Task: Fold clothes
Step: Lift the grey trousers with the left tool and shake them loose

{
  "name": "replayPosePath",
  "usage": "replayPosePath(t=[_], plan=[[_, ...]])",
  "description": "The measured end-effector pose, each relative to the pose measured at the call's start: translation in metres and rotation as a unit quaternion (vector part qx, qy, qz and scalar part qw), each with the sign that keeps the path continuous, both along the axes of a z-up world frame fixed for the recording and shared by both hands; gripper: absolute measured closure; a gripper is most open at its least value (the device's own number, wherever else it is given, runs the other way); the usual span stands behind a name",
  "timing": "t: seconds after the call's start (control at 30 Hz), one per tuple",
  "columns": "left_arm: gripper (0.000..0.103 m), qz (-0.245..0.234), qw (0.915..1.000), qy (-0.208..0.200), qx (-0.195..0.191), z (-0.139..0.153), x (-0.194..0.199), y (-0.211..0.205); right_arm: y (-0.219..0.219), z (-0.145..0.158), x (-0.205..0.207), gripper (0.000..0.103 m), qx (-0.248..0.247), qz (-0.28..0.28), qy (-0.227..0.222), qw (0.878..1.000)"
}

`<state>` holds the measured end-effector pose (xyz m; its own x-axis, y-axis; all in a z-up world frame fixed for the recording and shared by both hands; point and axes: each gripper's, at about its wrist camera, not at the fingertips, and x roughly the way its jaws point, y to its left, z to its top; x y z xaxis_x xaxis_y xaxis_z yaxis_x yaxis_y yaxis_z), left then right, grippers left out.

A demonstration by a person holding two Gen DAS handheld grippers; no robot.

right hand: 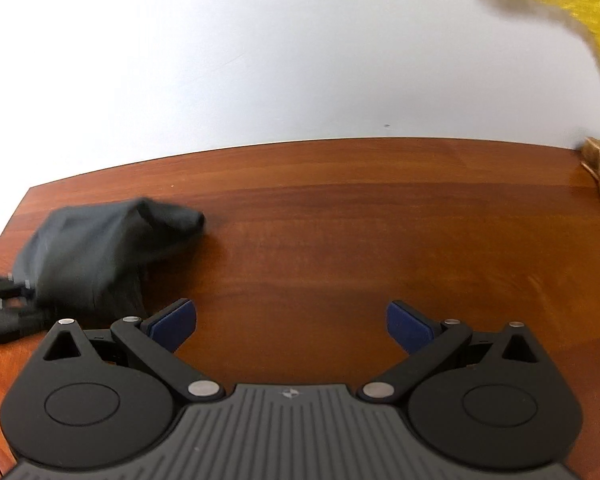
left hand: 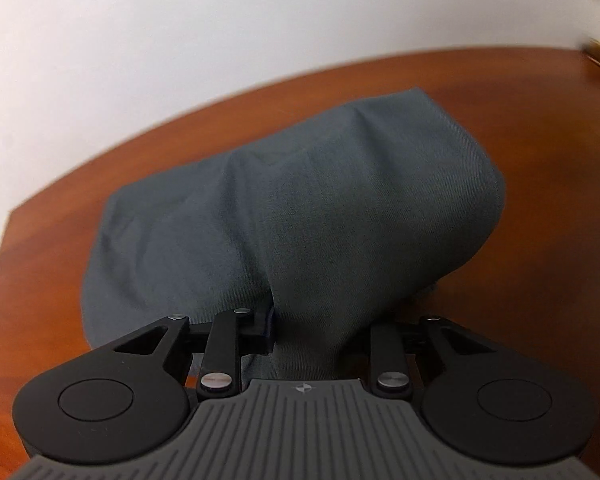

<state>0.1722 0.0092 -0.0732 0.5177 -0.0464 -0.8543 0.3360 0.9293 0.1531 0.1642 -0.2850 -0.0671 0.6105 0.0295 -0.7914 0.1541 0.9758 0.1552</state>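
Your left gripper (left hand: 312, 332) pinches the grey-green garment (left hand: 300, 208), which drapes toward 12 o'clock over the wooden table (left hand: 540, 184). Your right gripper (right hand: 291, 326) is spread wide over bare wood, the blurred garment apparently at its 10 o'clock.

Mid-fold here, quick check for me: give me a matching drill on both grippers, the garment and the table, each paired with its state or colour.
Things:
1. left gripper
2. right gripper
3. dark grey garment
4. wooden table

States:
a. reddish-brown, bare under the open fingers
b. shut on cloth
c. open, holding nothing
d. bunched, lifted at one end, the rest lying on the table

Pairs: 1-b, 2-c, 3-d, 4-a
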Motion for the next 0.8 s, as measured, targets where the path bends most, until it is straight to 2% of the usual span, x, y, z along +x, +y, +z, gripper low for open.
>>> replayPosePath(t=[0.13, 0.23, 0.43, 0.63, 0.73, 0.8], plan=[[0.073, -0.041, 0.9988, 0.024, -0.014, 0.006, -0.049, -0.034, -0.011, 0.004, -0.044, 0.001, -0.005, -0.010, 0.002, 1.000], [0.073, -0.078, 0.9948, 0.054, -0.036, 0.014, -0.083, -0.063, -0.023, 0.004, -0.071, 0.001, -0.009, -0.021, 0.007, 1.000], [0.075, -0.068, 0.9838, 0.113, -0.121, 0.034, -0.102, -0.096, -0.059, 0.000, -0.122, 0.001, -0.007, -0.052, 0.019, 0.998], [0.078, -0.038, 0.9605, 0.170, -0.217, 0.058, -0.112, -0.131, -0.105, 0.004, -0.165, 0.001, -0.015, -0.053, 0.032, 0.998], [0.080, -0.023, 0.9439, 0.197, -0.264, 0.070, -0.116, -0.149, -0.131, 0.005, -0.181, 0.001, -0.022, -0.045, 0.033, 0.998], [0.081, -0.009, 0.9296, 0.215, -0.299, 0.077, -0.119, -0.158, -0.146, 0.006, -0.192, 0.001, -0.020, -0.037, 0.030, 0.999]])
